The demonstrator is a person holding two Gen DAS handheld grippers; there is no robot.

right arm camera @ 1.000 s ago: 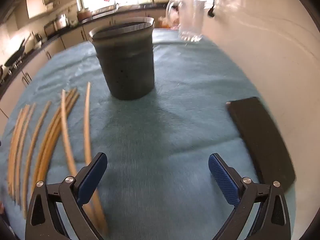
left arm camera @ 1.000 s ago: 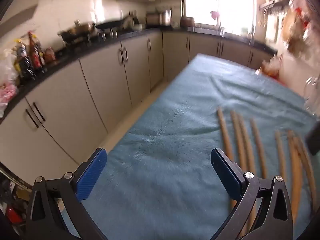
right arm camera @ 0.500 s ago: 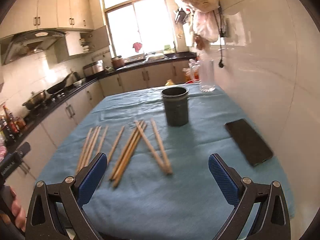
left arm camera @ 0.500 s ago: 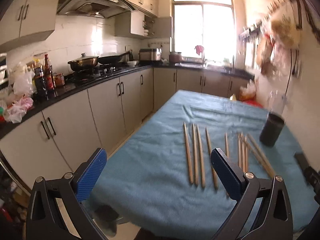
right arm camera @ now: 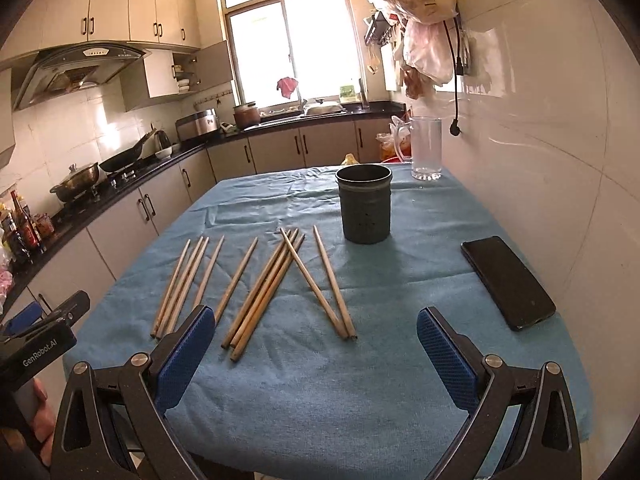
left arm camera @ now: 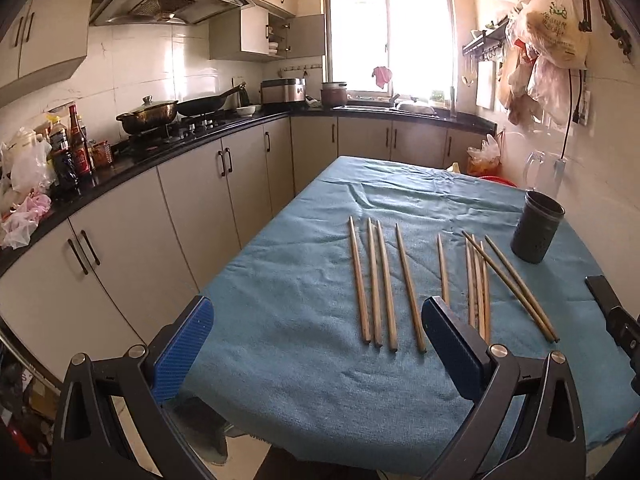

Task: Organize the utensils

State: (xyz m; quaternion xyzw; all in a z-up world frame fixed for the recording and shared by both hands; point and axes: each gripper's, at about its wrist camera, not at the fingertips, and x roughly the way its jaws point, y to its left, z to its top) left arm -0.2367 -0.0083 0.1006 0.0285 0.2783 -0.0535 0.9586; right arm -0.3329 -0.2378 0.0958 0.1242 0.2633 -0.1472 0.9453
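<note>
Ten wooden chopsticks point(right arm camera: 240, 280) lie on the blue-clothed worktop point(right arm camera: 400, 360): four at the left, one alone, three bunched, two at the right. One dark cup point(right arm camera: 366, 208), one clear jug point(right arm camera: 426, 148) and one black phone point(right arm camera: 508, 282) are there too.

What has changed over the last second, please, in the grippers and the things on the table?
Both grippers drew back and up from the table: the left gripper and right gripper, earlier low over the blue cloth, now hang before its near edge. Both were open and empty throughout; nothing was grasped or released. The chopsticks, dark cup, phone and glass pitcher appear not to have moved.
</note>
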